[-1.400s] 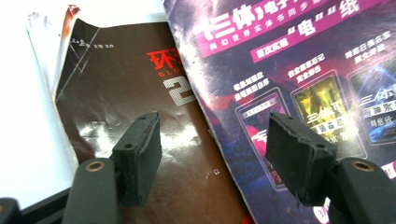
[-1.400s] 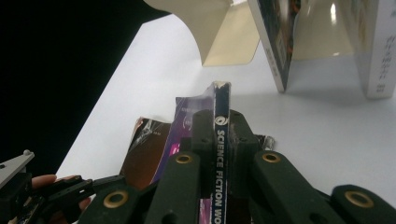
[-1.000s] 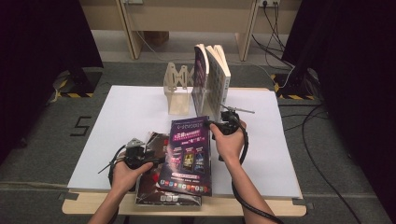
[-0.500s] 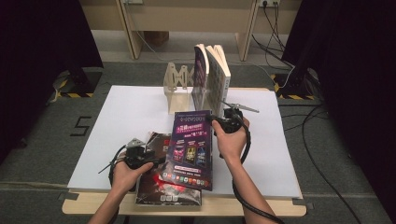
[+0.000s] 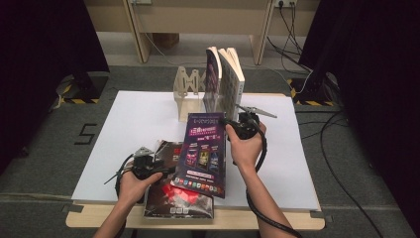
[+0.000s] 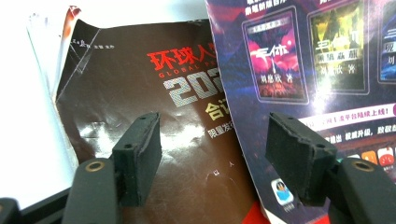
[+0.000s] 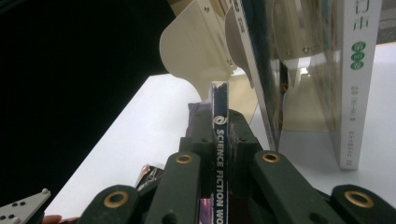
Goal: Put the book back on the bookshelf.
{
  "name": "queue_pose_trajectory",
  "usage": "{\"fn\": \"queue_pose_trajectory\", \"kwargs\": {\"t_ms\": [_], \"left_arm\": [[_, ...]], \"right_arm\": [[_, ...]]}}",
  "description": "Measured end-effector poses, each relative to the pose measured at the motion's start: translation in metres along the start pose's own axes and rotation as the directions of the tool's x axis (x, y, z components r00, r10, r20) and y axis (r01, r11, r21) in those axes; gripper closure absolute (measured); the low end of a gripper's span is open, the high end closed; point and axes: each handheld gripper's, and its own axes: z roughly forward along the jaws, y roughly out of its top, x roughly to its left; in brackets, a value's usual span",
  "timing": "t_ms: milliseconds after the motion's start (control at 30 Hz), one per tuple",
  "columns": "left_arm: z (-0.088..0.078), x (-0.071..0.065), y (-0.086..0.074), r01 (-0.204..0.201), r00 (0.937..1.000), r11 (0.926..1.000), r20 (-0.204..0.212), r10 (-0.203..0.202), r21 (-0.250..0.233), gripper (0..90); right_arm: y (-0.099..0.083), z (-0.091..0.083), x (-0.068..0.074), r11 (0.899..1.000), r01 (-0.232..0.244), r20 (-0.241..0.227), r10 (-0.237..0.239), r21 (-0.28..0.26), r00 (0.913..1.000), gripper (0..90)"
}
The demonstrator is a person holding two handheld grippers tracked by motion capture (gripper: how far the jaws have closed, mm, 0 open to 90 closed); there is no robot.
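The right gripper (image 5: 236, 125) pinches the spine of the purple magazine (image 5: 202, 148) between its fingers (image 7: 240, 135), which press tight on both sides. The magazine is lifted at that end and slopes down toward the person. It looks like the step of carrying the magazine to the cream book rack (image 5: 187, 94), which stands just ahead of the fingers with two books (image 5: 225, 79) leaning in it.

The left gripper (image 5: 143, 166) has its fingers (image 6: 137, 156) spread wide with nothing between them. They hover over the brown magazine (image 6: 154, 116) on the white bench (image 5: 138, 119).

Next, I think the purple magazine must be stood up straight and slid into a free slot.

The near end of the brown magazine is hidden under the purple one. I cannot tell which slot is free.
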Motion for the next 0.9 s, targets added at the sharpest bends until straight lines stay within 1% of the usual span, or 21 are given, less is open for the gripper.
{"fn": "queue_pose_trajectory", "kwargs": {"t_ms": [133, 167, 233, 300, 433, 500, 667, 900], "left_arm": [[0.000, 0.000, 0.000, -0.001, 1.0000, 1.0000, -0.001, 0.001, 0.000, 35.6], [0.000, 0.000, 0.000, -0.001, 1.0000, 1.0000, -0.001, 0.001, -0.001, 35.6], [-0.001, 0.000, 0.001, -0.001, 1.0000, 1.0000, -0.002, 0.001, -0.002, 35.6], [-0.001, 0.001, 0.001, 0.002, 1.0000, 1.0000, -0.001, -0.002, -0.003, 35.6], [-0.001, 0.001, 0.001, 0.003, 1.0000, 1.0000, 0.000, -0.003, -0.003, 35.6], [-0.001, 0.001, 0.001, 0.001, 1.0000, 1.0000, 0.000, -0.001, -0.004, 35.6], [-0.003, 0.001, 0.002, 0.004, 1.0000, 1.0000, 0.000, -0.004, -0.007, 35.6], [-0.003, 0.001, 0.001, 0.002, 1.0000, 1.0000, -0.001, -0.002, -0.007, 35.6]], "right_arm": [[0.002, -0.002, 0.001, 1.000, 0.008, 0.003, -0.008, -0.019, 1.0000, 84.7], [0.003, -0.002, 0.002, 1.000, 0.000, 0.001, 0.000, -0.020, 1.0000, 84.7], [0.004, -0.003, 0.002, 0.999, 0.013, 0.004, -0.013, -0.031, 0.9999, 84.7], [0.005, -0.003, 0.003, 0.999, 0.007, 0.005, -0.007, -0.037, 1.0000, 84.7], [0.006, -0.004, 0.005, 0.998, 0.036, 0.019, -0.035, -0.058, 0.9992, 84.7], [0.006, -0.004, 0.007, 0.997, 0.042, 0.021, -0.040, -0.066, 0.9990, 84.7], [0.008, -0.004, 0.009, 0.996, 0.042, 0.021, -0.040, -0.077, 0.9990, 84.7], [0.011, -0.006, 0.010, 0.995, 0.028, 0.017, -0.026, -0.096, 0.9995, 84.7]]}}
